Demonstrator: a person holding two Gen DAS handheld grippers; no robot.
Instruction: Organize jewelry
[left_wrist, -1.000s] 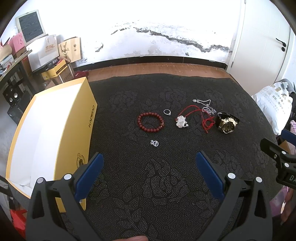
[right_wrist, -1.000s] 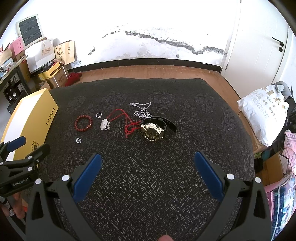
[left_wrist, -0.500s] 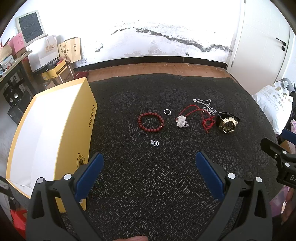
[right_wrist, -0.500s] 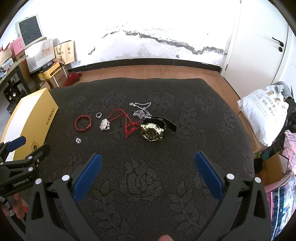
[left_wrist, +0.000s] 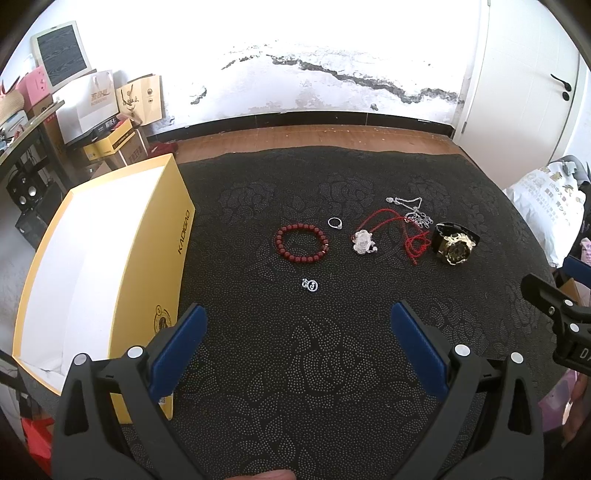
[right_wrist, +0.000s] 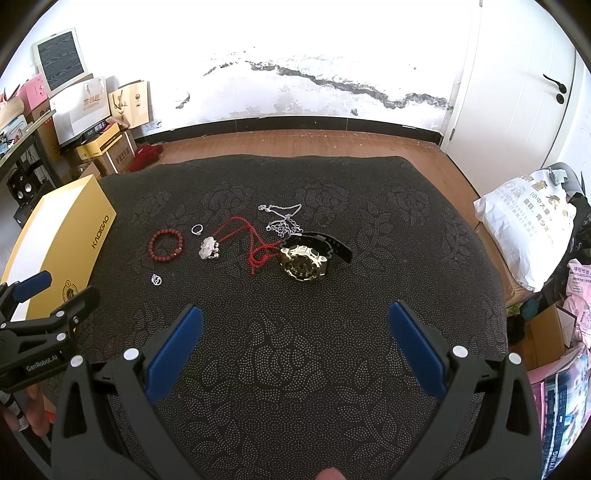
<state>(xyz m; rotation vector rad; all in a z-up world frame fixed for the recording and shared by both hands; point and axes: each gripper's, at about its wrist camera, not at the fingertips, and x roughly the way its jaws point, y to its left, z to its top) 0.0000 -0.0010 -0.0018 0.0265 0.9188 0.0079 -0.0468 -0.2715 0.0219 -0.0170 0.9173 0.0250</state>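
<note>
Jewelry lies in a row on a black patterned cloth (left_wrist: 295, 369). From left: a red bead bracelet (left_wrist: 302, 242) (right_wrist: 165, 244), a silver ring (left_wrist: 335, 222) (right_wrist: 197, 229), a silver pendant (left_wrist: 364, 242) (right_wrist: 210, 250) on a red cord (left_wrist: 413, 243), a silver chain (left_wrist: 413, 210) (right_wrist: 282, 219), and a gold watch (left_wrist: 453, 245) (right_wrist: 303, 260) with a black strap. A small silver charm (left_wrist: 309, 284) (right_wrist: 156, 278) lies nearer. My left gripper (left_wrist: 297, 332) is open, well short of the charm. My right gripper (right_wrist: 295, 330) is open too, short of the watch. Both are empty.
An open yellow box (left_wrist: 122, 266) (right_wrist: 62, 236) with a white inside stands on the cloth's left edge. Cartons and paper bags (left_wrist: 107, 107) crowd the left wall. A white sack (right_wrist: 528, 236) lies off the cloth's right side. Wooden floor (left_wrist: 314, 136) runs behind.
</note>
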